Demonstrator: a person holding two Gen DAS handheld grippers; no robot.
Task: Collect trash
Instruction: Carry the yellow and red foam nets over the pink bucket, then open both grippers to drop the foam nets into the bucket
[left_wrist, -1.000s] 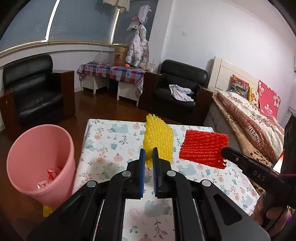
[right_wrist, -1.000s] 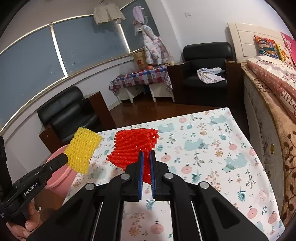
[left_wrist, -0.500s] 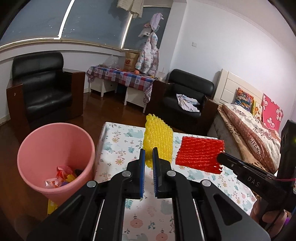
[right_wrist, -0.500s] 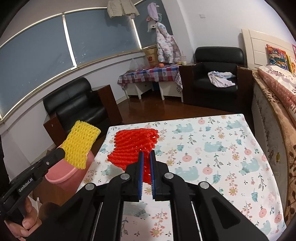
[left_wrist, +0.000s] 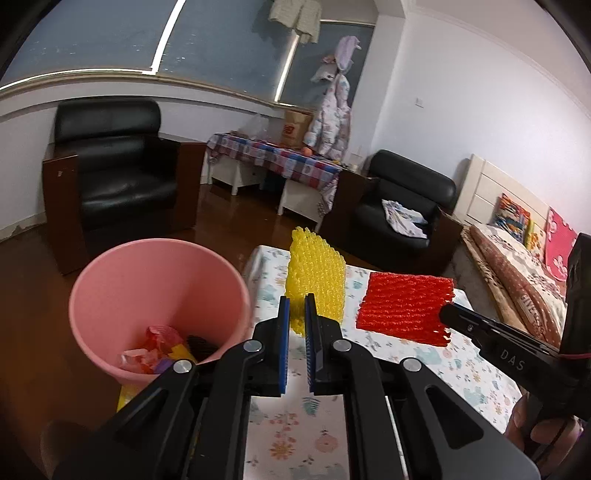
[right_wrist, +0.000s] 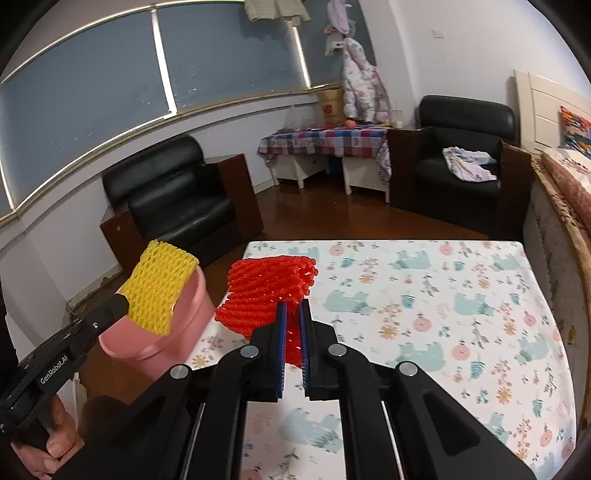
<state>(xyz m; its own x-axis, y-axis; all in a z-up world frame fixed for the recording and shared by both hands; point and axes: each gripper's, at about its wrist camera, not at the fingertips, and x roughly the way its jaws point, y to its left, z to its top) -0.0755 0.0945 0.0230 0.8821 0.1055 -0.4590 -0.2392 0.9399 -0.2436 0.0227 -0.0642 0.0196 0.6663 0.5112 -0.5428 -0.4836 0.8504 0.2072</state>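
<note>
Off the table's left edge, on the wooden floor, stands a pink trash bin with crumpled wrappers at its bottom. My left gripper is clamped on a yellow foam fruit net, held upright in the air beside the bin's rim. My right gripper pinches a red foam fruit net above the table's near-left corner. The table wears a floral, animal-print cloth.

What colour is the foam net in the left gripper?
Yellow foam net, shown best in the left wrist view.
</note>
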